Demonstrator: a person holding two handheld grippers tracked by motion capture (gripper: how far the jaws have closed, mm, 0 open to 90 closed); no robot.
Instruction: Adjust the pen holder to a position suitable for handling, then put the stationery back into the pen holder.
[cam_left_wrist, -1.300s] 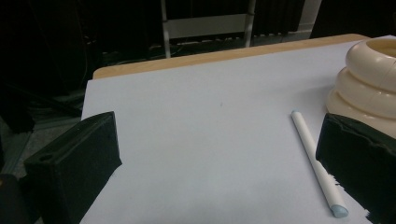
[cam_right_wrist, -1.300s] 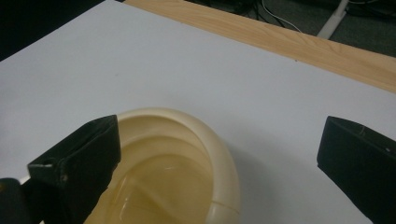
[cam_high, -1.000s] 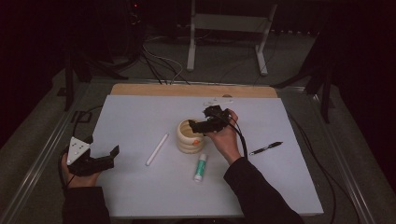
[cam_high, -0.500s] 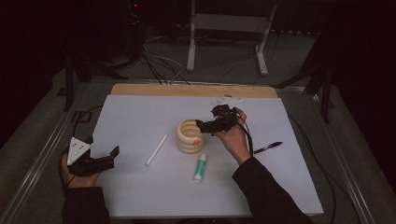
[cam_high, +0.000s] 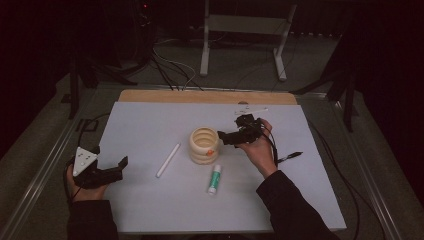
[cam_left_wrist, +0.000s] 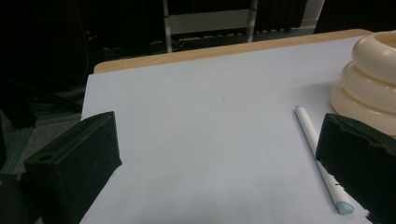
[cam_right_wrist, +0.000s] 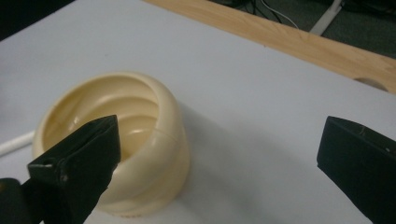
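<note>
A cream ribbed cup (cam_high: 204, 145) stands upright in the middle of the white mat (cam_high: 150, 125). My right gripper (cam_high: 225, 138) hovers just right of it, pointing left, open and empty. In the right gripper view (cam_right_wrist: 219, 158) the wide jaws frame the cup (cam_right_wrist: 116, 140), the left jaw in front of its rim. A white stick (cam_high: 168, 160) lies left of the cup. My left gripper (cam_high: 114, 171) rests open near the mat's left front corner. In the left gripper view (cam_left_wrist: 219, 158), the stick (cam_left_wrist: 317, 149) and the cup (cam_left_wrist: 373, 79) lie by the right jaw.
A white glue stick with a green cap (cam_high: 214, 179) lies in front of the cup. A black pen (cam_high: 289, 157) lies to the right, near my right hand. A thin white strip (cam_high: 250, 110) sits at the back. The wooden table edge (cam_high: 200, 96) borders the mat.
My right gripper has drawn back to the right, from over the cup's rim to beside it. The left gripper has stayed put.
</note>
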